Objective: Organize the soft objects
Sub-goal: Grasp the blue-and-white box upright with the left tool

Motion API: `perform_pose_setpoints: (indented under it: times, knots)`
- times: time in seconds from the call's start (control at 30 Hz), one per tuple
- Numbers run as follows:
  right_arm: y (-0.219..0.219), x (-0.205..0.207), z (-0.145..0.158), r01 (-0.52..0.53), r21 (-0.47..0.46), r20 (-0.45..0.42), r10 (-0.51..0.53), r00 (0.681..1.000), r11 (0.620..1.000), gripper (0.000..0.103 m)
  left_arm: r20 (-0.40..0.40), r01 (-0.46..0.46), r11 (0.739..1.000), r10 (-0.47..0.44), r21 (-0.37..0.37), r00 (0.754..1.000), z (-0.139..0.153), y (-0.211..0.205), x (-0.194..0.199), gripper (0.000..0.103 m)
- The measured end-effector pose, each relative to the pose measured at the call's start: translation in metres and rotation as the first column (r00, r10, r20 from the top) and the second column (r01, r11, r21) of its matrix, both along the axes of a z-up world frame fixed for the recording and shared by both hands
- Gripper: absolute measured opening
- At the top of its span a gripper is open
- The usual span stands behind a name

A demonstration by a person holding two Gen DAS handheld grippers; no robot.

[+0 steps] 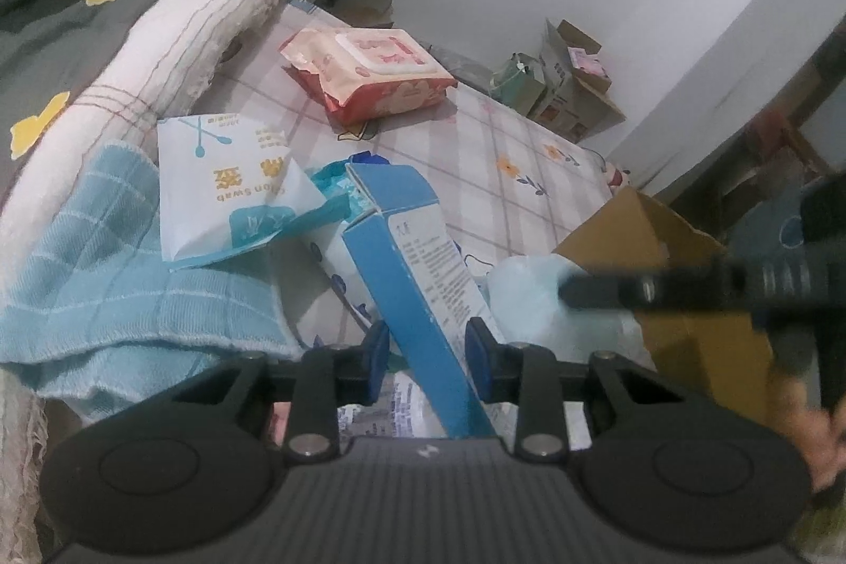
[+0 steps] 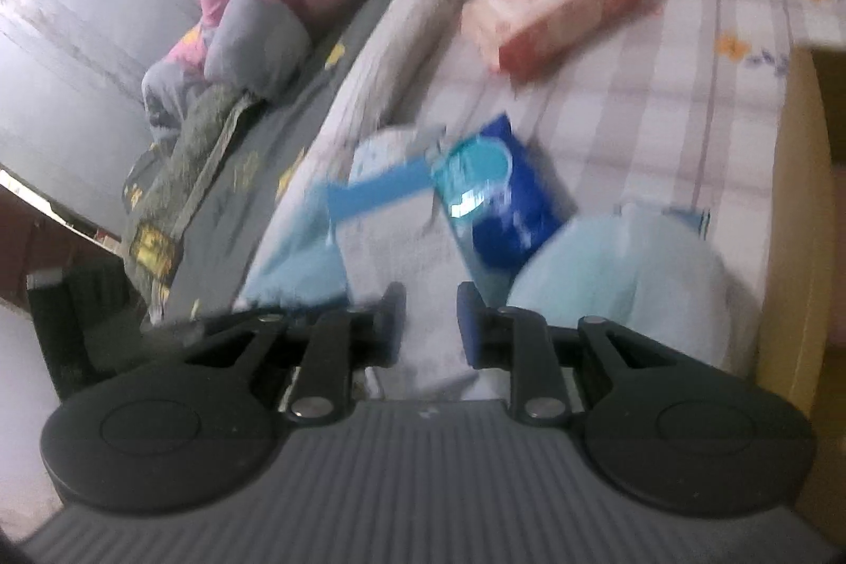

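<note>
A tall carton point(image 1: 417, 268) leaned tilted between the left gripper's point(image 1: 427, 355) fingers. Left of it a cotton swab packet point(image 1: 227, 188) lay on a folded towel point(image 1: 106, 278). Behind them a wipes pack point(image 1: 370, 72) lay on the checked sheet point(image 1: 507, 173). A cardboard box point(image 1: 682, 278) stood to the right.

Both wrist views close, angled down over the bed point(image 1: 507, 130), sharing the red wipes pack point(image 1: 370, 75)
</note>
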State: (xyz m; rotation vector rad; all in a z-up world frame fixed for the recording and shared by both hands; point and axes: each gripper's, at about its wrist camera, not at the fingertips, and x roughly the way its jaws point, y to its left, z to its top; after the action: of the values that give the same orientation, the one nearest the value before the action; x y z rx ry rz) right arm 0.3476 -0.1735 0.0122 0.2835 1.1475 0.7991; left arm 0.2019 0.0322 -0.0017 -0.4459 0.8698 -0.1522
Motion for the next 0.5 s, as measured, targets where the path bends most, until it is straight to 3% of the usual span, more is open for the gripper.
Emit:
perform_pose_setpoints:
  times: [0.2, 0.33, 0.5]
  knots:
    - [0.036, 0.035, -0.020, -0.054, -0.050, -0.058, 0.051, 0.997, 0.997, 0.043, 0.021, 0.006, 1.000, -0.006, 0.007, 1.000, -0.002, 0.002, -0.002, 0.033]
    - [0.054, 0.046, -0.036, -0.084, -0.084, -0.090, 0.077, 0.993, 0.993, 0.048, 0.030, 0.013, 1.000, -0.013, 0.001, 0.999, -0.003, 0.006, -0.002, 0.033]
    - [0.057, 0.051, -0.047, -0.107, -0.011, -0.166, 0.104, 0.981, 0.994, 0.048, 0.032, 0.011, 0.999, -0.010, -0.033, 0.999, -0.007, 0.015, -0.003, 0.034]
